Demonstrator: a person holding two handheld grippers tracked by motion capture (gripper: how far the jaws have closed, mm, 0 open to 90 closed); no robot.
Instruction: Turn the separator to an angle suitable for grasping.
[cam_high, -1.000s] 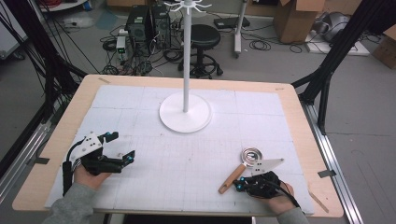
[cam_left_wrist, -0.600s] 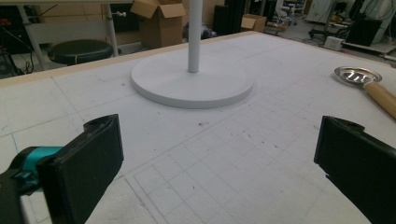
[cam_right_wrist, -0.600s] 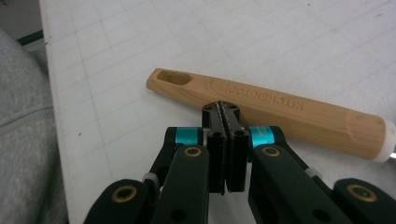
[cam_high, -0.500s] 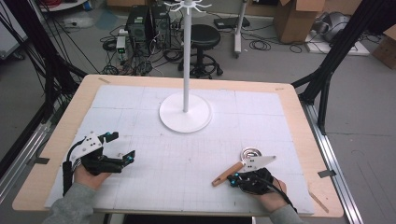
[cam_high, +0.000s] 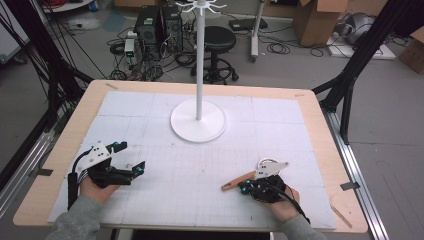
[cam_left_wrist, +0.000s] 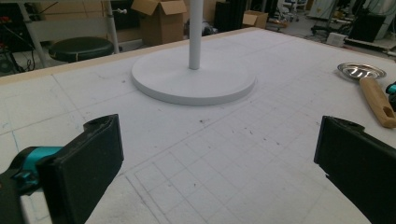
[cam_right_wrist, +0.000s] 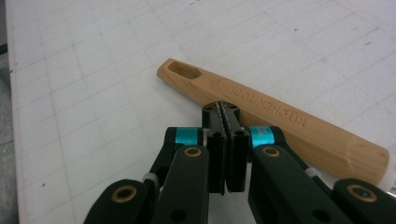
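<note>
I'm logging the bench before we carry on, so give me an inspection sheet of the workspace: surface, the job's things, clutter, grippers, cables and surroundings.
Surface: white gridded mat on a wooden table, with small dark specks.
Job's things: wooden-handled kitchen tool lying flat, metal bowl end resting on the mat; handle has a hanging slot.
Clutter: white hook stand upright at mid table; nothing else seen.
Grippers: left gripper open and empty, above the mat; right gripper shut, tips at the handle's edge, gripping nothing.
Cables: a black cable trails over the right hand.
Surroundings: stool, computer towers, cardboard boxes and loose floor cables behind the table.
</note>
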